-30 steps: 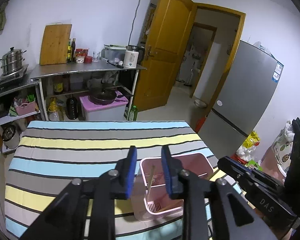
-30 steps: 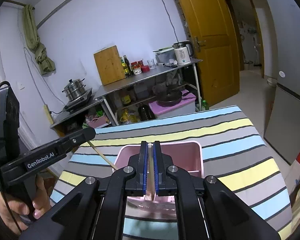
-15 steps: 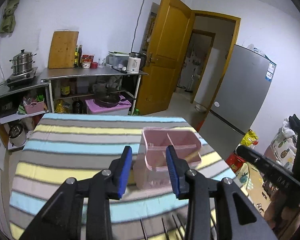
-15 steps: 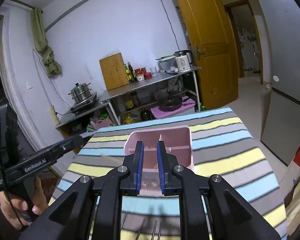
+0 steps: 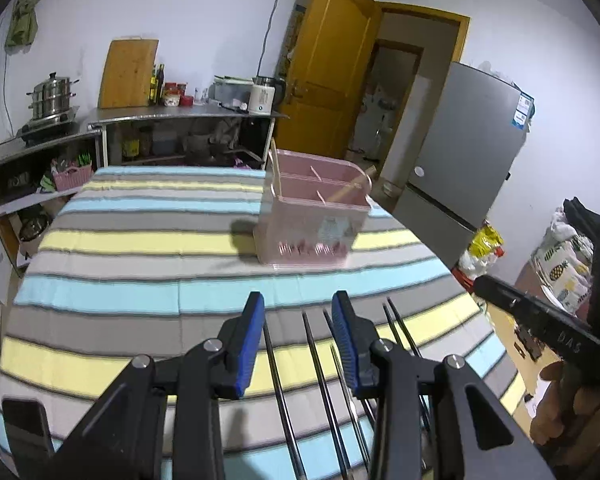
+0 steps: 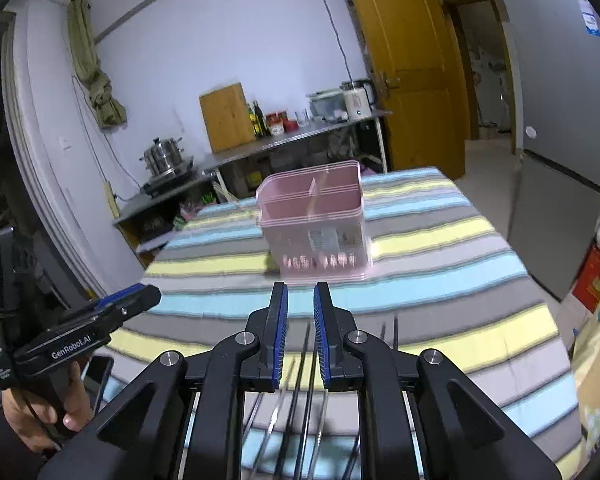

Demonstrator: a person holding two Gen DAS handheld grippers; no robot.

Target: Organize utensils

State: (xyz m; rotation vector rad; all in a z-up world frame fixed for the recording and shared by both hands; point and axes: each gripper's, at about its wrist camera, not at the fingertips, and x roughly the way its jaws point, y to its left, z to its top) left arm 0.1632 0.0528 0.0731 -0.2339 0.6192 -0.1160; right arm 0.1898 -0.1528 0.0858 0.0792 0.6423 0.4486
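A pink divided utensil holder (image 5: 314, 222) stands upright on the striped tablecloth, with wooden chopsticks (image 5: 348, 190) leaning in its right compartment. It also shows in the right wrist view (image 6: 316, 220). Several dark metal chopsticks (image 5: 314, 364) lie on the cloth near the front edge, also in the right wrist view (image 6: 306, 376). My left gripper (image 5: 298, 340) is open and empty, held above them. My right gripper (image 6: 300, 334) is open with a narrow gap, empty, above the same chopsticks.
The striped table (image 5: 140, 272) runs back to a steel shelf (image 5: 180, 114) with pots, bottles and a kettle. A dark phone (image 5: 26, 426) lies at the front left corner. A grey fridge (image 5: 472, 148) and an orange door (image 5: 324, 68) are at right.
Both grippers pulled back from the pink holder toward the table's front edge. The right gripper let go of a wooden chopstick in the holder and opened. The metal chopsticks came into view.
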